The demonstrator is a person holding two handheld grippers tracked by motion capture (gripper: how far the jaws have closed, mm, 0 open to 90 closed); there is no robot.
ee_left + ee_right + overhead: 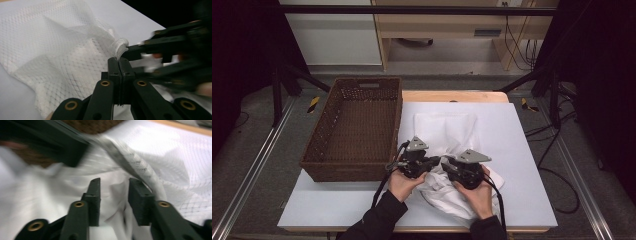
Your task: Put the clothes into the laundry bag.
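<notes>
Left gripper (119, 60): jaws closed, pinching the hem of the white mesh bag (62, 57).
Right gripper (113, 192): jaws parted, pads off the cloth, bag fabric lying between them.
White mesh bag: spread on the white table top (522, 150), stretching from the grippers toward 12 o'clock.
Wicker basket (357, 127): at 10 o'clock from the grippers, beside the bag.

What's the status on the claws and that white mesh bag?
Left claw shut on the white mesh bag at its edge. Right claw open, cloth between its jaws, not pinched. Wicker basket beside the bag, not blocking.
</notes>
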